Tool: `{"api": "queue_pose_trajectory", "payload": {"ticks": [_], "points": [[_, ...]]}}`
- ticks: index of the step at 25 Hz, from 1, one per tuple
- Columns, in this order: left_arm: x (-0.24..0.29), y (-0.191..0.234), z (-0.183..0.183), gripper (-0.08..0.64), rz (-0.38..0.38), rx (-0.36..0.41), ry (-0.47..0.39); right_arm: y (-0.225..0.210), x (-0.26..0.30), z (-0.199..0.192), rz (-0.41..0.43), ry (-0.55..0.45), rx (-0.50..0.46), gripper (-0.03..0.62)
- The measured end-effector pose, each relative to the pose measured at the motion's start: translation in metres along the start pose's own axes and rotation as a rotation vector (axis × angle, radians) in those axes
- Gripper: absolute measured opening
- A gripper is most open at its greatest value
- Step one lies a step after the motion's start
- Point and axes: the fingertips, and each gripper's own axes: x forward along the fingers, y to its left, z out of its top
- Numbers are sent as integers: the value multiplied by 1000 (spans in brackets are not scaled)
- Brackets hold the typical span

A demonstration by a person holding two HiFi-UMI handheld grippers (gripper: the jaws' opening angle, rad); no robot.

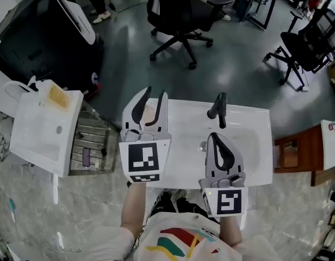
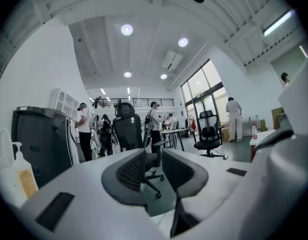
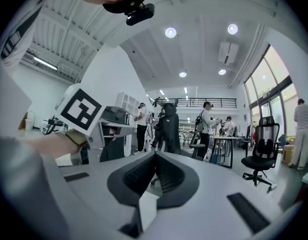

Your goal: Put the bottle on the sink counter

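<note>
Found the sink counter (image 1: 249, 129) lying white and broad beneath both grippers, with a dark faucet (image 1: 218, 109) at its back edge. Noted a second white unit (image 1: 45, 132) standing apart to the left. Saw the left gripper (image 1: 156, 91) held level over the counter's left part, jaws parted a little and grasping nothing. Read the right gripper (image 1: 215, 137) over the basin as clenched, tips together, likewise empty. Made out one pump bottle (image 2: 15, 170) only at the left edge of the left gripper view: upright, pale, yellow-labelled, off to that gripper's side and seemingly not on the sink counter. Spotted a tan patch (image 1: 151, 115) on the counter between the left jaws in the head view; could not call it a bottle or not. Judged the pump bottle fairly light, stiff plastic, smooth, probably slippery when wet, and tippy because of the tall pump. Reckoned the broad body below the shoulder, across the label, the place to grip; never the spout or thin neck.
</note>
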Motion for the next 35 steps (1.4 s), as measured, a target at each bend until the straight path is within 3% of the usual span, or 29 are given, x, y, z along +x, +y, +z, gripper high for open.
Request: {"api": "queue_pose_trajectory", "payload": {"ticks": [4,8,14,19,35], "points": [[-29,-42,68,29,-55,-49,-200,-28,-24,29,-99,-84,-17,12],[-62,-87,105,18,-142,-65,-258,-51,-53,59,-178,-160,-5,12],[-95,-149,99,18,-265,-41,-240,-70,-95,67,-254,-160,1,12],[-101,-175,90,18,-334,-17,-228,-80,-115,73,-290,-175,-4,11],[-93,-190,95,18,-374,-41,-241,-89,-129,70,-333,-147,-25,12]]}}
